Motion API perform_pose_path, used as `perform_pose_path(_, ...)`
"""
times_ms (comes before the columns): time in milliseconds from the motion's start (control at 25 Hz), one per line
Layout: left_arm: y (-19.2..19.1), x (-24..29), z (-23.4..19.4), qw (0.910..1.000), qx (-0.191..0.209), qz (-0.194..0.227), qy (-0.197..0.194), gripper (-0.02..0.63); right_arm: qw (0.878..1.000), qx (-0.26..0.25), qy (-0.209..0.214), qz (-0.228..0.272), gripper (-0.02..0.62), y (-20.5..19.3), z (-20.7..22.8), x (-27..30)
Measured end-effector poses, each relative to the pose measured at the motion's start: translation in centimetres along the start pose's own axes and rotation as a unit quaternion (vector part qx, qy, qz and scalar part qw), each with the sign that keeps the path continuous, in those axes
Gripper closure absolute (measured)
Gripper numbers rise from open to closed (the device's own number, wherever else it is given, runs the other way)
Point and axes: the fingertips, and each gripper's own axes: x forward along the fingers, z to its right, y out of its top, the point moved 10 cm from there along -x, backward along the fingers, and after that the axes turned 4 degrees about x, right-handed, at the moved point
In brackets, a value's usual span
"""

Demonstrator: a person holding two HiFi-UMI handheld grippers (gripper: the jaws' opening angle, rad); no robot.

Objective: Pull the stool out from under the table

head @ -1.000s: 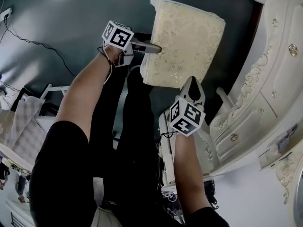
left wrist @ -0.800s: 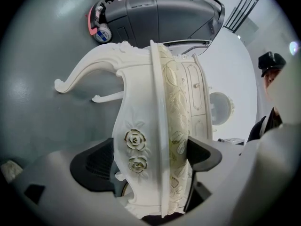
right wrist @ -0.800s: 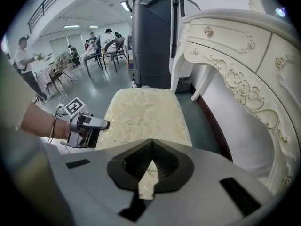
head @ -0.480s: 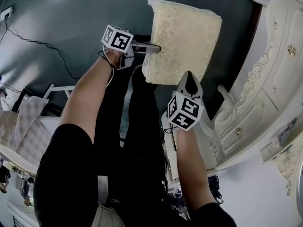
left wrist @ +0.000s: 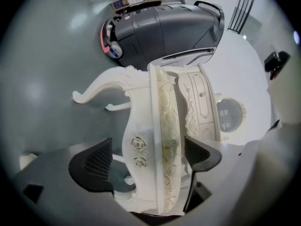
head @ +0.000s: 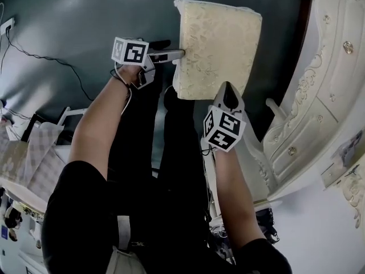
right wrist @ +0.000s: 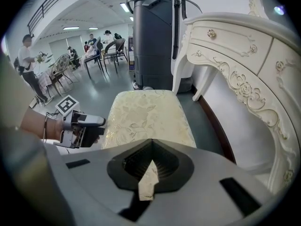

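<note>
The stool has a cream brocade cushion and a white carved frame, and it stands on the dark floor left of the dressing table. My left gripper is at its left side. In the left gripper view the seat edge runs between the jaws; the right pad lies by the cushion and the left pad stands a little off the apron. My right gripper is at the stool's near edge. Its jaws are closed, with a sliver of the cream cushion fabric between them.
The ornate white dressing table with drawers fills the right side, close beside the stool. A cable trails over the floor at the left. The person's dark-trousered legs are below the stool. People and chairs stand far back.
The stool and both grippers have shifted slightly left in the head view, away from the dressing table. Both grippers stay at the same edges of the seat.
</note>
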Motion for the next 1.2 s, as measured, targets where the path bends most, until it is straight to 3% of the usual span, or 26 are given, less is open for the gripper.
perform_pose_path(80,0.5,-1.9,1.2,0.9967,0.051,0.004,0.062,0.133,1.000,0.005,0.002,0.000,0.591,-0.3,-0.1,0.1)
perform_pose_path(120,0.8,-2.7,2.2,0.9916,0.083,0.002,0.099,0.170,1.000,0.005,0.002,0.002,0.591,-0.3,-0.1,0.2)
perform_pose_path(160,1.1,-3.3,3.4,0.9841,0.112,0.002,0.138,0.338,1.000,0.005,0.000,0.004,0.591,-0.3,0.0,0.2)
perform_pose_path(200,1.4,-3.6,4.5,0.9760,0.135,0.000,0.171,0.599,1.000,0.005,-0.002,0.006,0.591,-0.3,0.2,0.2)
perform_pose_path(240,1.6,-3.7,5.6,0.9702,0.151,-0.007,0.190,0.603,1.000,0.005,-0.007,0.009,0.591,-0.2,0.4,0.1)
perform_pose_path(360,2.1,-2.9,8.7,0.9627,0.183,-0.029,0.197,0.603,1.000,0.008,-0.018,0.017,0.591,0.5,0.7,-0.3)
perform_pose_path(440,2.6,-2.3,11.1,0.9509,0.221,-0.035,0.213,0.603,0.999,0.014,-0.016,0.024,0.591,1.3,0.6,-0.8)
perform_pose_path(680,4.9,0.2,20.2,0.9119,0.302,0.019,0.278,0.603,0.998,0.025,0.005,0.063,0.591,5.5,1.4,-4.2)
perform_pose_path(800,5.8,1.4,25.9,0.8949,0.339,0.036,0.288,0.603,0.994,0.041,0.015,0.095,0.591,8.1,2.4,-7.6)
perform_pose_path(920,7.2,2.3,31.6,0.8870,0.367,0.049,0.275,0.603,0.988,0.062,0.030,0.135,0.591,10.7,3.6,-11.5)
perform_pose_path(1120,9.6,2.9,40.6,0.8845,0.395,0.064,0.239,0.603,0.977,0.077,0.072,0.185,0.591,14.9,5.3,-17.4)
perform_pose_path(1200,10.2,2.7,44.0,0.8788,0.410,0.066,0.235,0.603,0.969,0.100,0.081,0.212,0.591,16.6,6.2,-19.8)
